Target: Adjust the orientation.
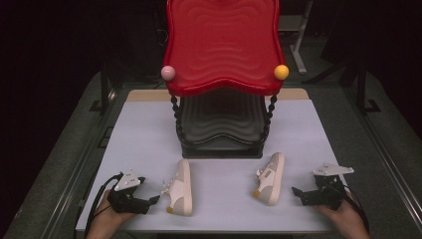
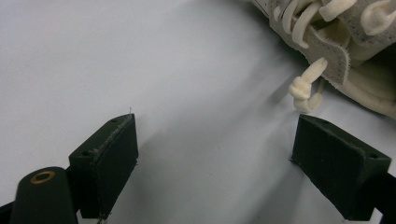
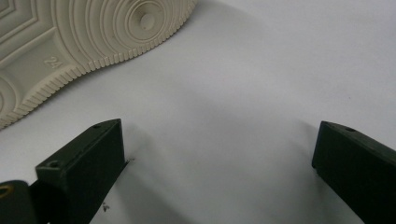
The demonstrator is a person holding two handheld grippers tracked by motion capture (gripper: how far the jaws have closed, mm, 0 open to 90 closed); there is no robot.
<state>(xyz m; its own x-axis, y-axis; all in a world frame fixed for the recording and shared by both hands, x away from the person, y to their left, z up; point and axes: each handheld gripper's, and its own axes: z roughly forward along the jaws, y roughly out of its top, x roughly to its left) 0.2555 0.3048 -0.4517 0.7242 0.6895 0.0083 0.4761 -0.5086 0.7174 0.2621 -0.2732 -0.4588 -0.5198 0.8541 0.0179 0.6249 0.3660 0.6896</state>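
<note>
Both my tongs rest low on the table (image 1: 149, 134), jaws wide apart, holding nothing. Left gripper (image 1: 152, 200) sits just beside the left shoe (image 1: 181, 186), near its knotted lace (image 2: 306, 88). Right gripper (image 1: 297, 191) faces the right shoe (image 1: 271, 179), which lies on its side, sole (image 3: 70, 42) toward me. Risks: pinching only the lace so that shoe dangles; jaws slipping off the flat sole; bumping the red rack (image 1: 224, 45).

I see rack (image 1: 222, 119) blocking table (image 1: 144, 134) centre-back. Bare lanes left and right of rack. In front of rack: left shoe (image 1: 181, 187) and right shoe (image 1: 270, 178) apart, open gap between. Left shoe lace knot (image 2: 306, 88) just beside my left gripper (image 2: 217, 170).
</note>
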